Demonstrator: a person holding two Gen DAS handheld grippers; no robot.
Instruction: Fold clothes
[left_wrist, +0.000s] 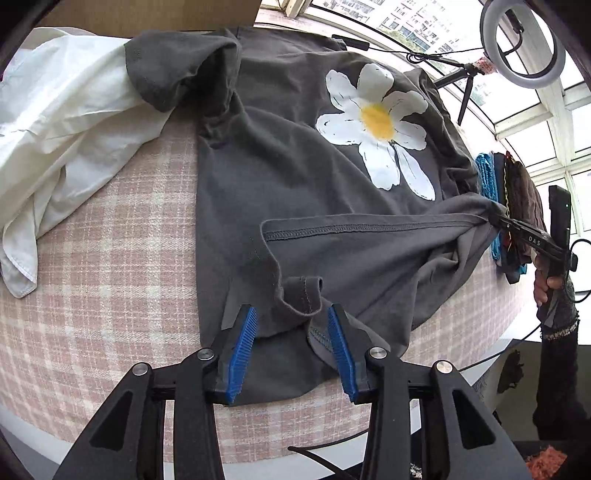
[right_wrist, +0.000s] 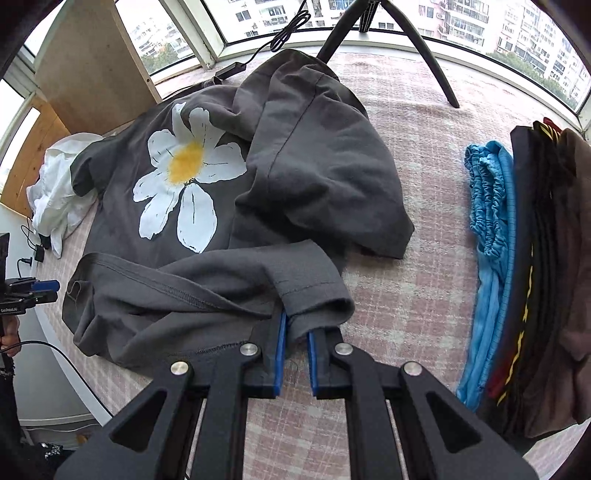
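The gray shirt (left_wrist: 295, 184) with a big white flower lies crumpled on the worktop (left_wrist: 110, 240). The right hand-held gripper (right_wrist: 295, 332) pinches its hem. The left hand-held gripper (left_wrist: 291, 314) hangs wide apart over the hem.

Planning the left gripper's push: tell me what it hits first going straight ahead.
The left gripper, jaws open, would probably first meet the curled hem fold of the grey T-shirt, bunched just beyond its fingertips. Depth is unclear; it may already touch the cloth.

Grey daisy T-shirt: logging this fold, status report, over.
Left gripper open, hem bunched between its fingers. Right gripper shut on grey T-shirt hem. White garment touching the far sleeve; folded stack apart, right.
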